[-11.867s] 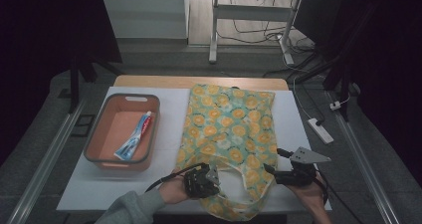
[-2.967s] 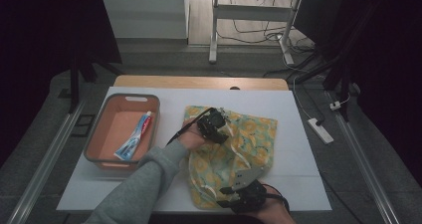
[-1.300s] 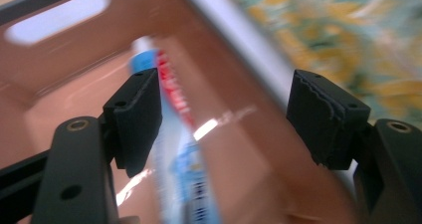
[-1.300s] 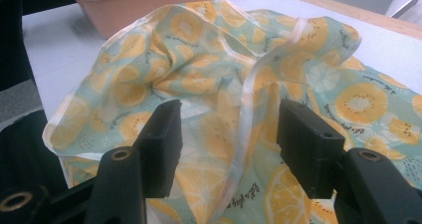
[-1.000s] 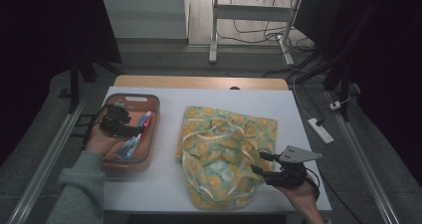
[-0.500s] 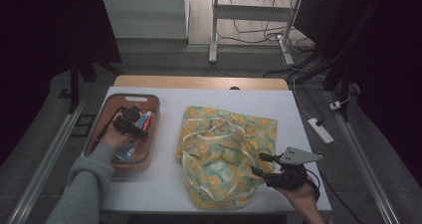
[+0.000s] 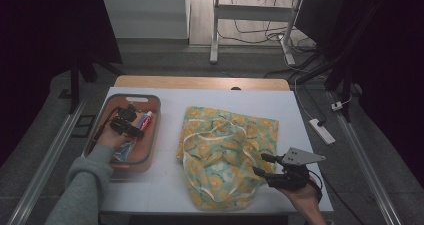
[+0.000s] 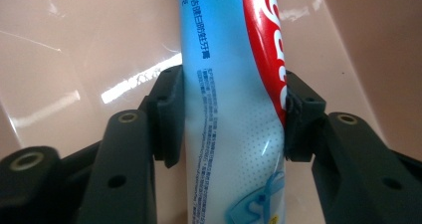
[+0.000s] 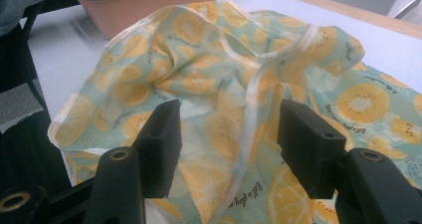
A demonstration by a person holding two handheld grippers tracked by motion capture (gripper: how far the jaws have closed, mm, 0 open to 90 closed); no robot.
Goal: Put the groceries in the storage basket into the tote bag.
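Your left gripper (image 7: 131,124) is down inside the tray (image 7: 150,157), and its jaws have just been closing on the tube (image 8: 234,109). In the left gripper view the tube stands straight up between the two black pads (image 8: 169,114), which press on its blue-white side and on its red-striped side; the pink tray floor lies right behind it. From the high view the tube's (image 7: 144,121) red end sticks out just past the gripper, toward the far end of the tray, and your left hand (image 7: 111,137) rests low in the tray behind the gripper.

Your right gripper (image 7: 263,165) is at the near right edge of the bag (image 7: 225,145), with its jaws spread. In the right gripper view, the bag's (image 9: 224,84) crumpled fabric lies ahead of the jaws and partly between them, and a pale strap (image 9: 254,109) runs up through the gap, but the pads do not press on the cloth. The bag is heaped on the table (image 7: 170,190) well to the side of your left gripper, apart from the tray.
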